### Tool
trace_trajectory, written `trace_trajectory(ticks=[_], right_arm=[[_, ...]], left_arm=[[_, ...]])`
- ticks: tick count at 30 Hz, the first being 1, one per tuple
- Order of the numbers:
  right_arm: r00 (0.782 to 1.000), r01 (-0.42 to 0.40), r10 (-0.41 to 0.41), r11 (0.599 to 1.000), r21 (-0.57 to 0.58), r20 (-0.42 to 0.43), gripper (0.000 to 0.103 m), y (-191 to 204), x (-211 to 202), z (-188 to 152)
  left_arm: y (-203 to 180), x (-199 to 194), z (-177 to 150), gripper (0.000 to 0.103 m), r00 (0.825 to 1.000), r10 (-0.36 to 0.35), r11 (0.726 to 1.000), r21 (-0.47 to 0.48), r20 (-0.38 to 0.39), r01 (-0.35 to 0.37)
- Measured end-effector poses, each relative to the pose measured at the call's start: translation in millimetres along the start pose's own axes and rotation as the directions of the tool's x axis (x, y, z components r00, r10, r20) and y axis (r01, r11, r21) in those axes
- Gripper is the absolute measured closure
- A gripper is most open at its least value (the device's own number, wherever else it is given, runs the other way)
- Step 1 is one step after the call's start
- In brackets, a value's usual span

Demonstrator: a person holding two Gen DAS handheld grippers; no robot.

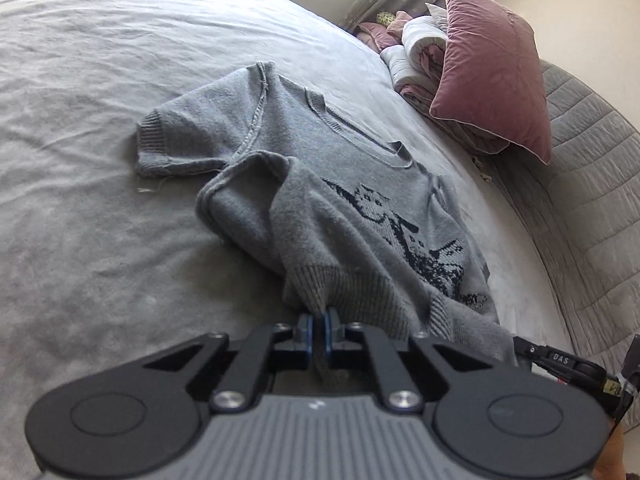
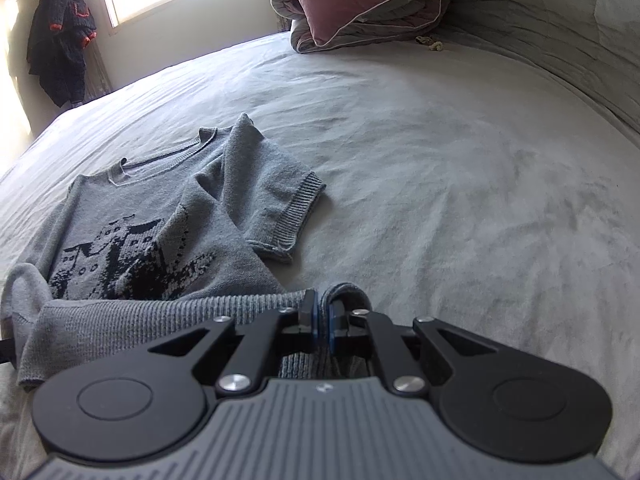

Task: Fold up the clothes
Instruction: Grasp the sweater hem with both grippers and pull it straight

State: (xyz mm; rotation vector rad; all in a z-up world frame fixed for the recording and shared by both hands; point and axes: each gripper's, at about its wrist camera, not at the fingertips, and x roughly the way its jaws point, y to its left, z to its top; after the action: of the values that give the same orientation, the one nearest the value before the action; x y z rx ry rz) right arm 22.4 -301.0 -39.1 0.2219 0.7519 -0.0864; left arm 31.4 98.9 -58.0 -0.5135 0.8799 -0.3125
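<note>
A grey knitted short-sleeved sweater (image 1: 360, 184) with a dark pattern on its chest lies on the bed, collar toward the far side. My left gripper (image 1: 319, 316) is shut on the ribbed hem at its near left corner, and the cloth bunches up in front of the pads. In the right wrist view the same sweater (image 2: 168, 216) spreads to the left, one sleeve lying out to the right. My right gripper (image 2: 322, 308) is shut on the ribbed hem at the near right corner, with a fold of knit looped over one pad. The other gripper (image 1: 560, 360) shows at the right edge.
A light grey bedsheet (image 2: 440, 160) covers the bed on all sides of the sweater. A pink pillow (image 1: 492, 72) leans on folded bedding (image 1: 416, 52) at the head of the bed. Beside it runs a quilted grey headboard (image 1: 592, 168). A dark garment (image 2: 60, 52) hangs by the window.
</note>
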Motion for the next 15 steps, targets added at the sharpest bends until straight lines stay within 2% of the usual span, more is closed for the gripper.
trace_trajectory(ticks=[9, 15], right_arm=[[0.99, -0.13, 0.133, 0.987, 0.09, -0.035, 0.097, -14, -39, -3], [0.979, -0.2, 0.203, 0.976, 0.085, -0.024, 0.097, -18, -73, -8]], left_arm=[[0, -50, -4, 0.099, 0.996, 0.043, 0.999, -0.01, -0.072, -0.044], [-8, -86, -14, 0.099, 0.996, 0.028, 1.0, 0.004, -0.085, -0.028]])
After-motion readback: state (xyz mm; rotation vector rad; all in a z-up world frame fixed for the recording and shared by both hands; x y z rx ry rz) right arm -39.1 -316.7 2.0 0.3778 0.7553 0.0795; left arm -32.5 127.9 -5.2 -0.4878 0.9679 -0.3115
